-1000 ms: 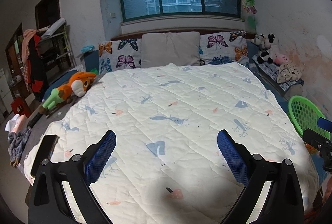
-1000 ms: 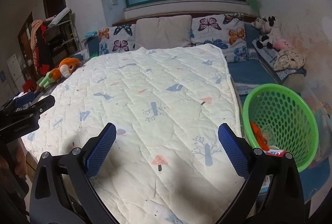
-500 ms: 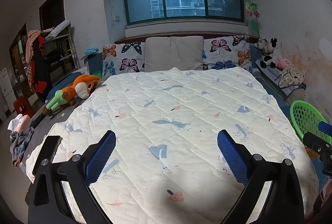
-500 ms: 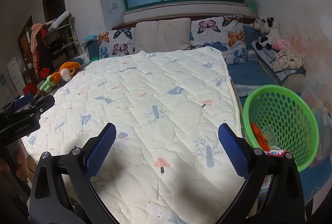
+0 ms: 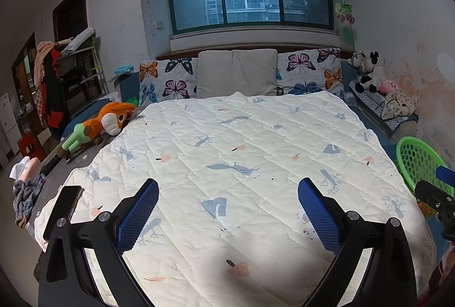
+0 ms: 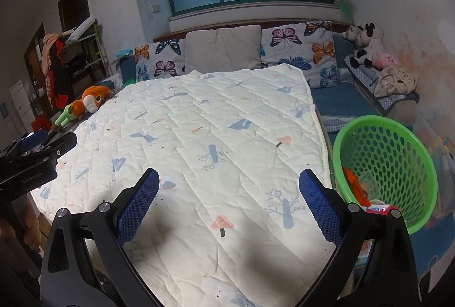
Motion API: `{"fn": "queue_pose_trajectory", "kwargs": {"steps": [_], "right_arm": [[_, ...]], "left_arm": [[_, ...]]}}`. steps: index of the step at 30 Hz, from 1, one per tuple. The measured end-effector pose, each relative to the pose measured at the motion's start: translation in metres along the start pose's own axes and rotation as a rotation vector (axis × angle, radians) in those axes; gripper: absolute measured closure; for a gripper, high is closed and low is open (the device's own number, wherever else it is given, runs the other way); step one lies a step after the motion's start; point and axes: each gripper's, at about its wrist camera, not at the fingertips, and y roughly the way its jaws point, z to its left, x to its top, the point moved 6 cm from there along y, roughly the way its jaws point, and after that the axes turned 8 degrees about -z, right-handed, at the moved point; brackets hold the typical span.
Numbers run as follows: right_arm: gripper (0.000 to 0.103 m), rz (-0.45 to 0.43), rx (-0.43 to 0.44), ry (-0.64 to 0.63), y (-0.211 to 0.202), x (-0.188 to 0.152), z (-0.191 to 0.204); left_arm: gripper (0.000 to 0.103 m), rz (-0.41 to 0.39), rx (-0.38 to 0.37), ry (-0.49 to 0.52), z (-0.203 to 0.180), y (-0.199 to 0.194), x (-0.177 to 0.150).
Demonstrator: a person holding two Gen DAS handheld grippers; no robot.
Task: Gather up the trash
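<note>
A green perforated basket (image 6: 384, 170) stands on the floor right of the bed, with orange and red wrappers (image 6: 355, 187) lying in it. In the left wrist view the basket (image 5: 418, 162) shows at the right edge. My left gripper (image 5: 227, 210) hangs open over the foot of the white quilt (image 5: 241, 150), nothing between its blue pads. My right gripper (image 6: 227, 201) is open too, above the quilt's (image 6: 213, 130) right front part, left of the basket. Each gripper shows at the other view's edge.
An orange plush toy (image 5: 99, 122) lies at the bed's left side. A dark phone (image 5: 64, 204) rests on the front left corner. Pillows (image 5: 236, 74) line the headboard. Plush toys (image 5: 375, 79) sit on a bench at the right. Clothes and shelves (image 5: 57, 85) stand left.
Both grippers have drawn back and risen slightly, so more of the bed and window shows. Their jaws stay open and empty.
</note>
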Motion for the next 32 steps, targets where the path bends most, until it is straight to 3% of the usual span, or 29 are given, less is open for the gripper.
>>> {"fn": "queue_pose_trajectory", "kwargs": {"steps": [32], "right_arm": [[0.005,0.010,0.017,-0.011,0.0021,-0.0035,0.0083]], "left_arm": [[0.008,0.013,0.001,-0.022,-0.0008,0.0038,-0.0064]]}}
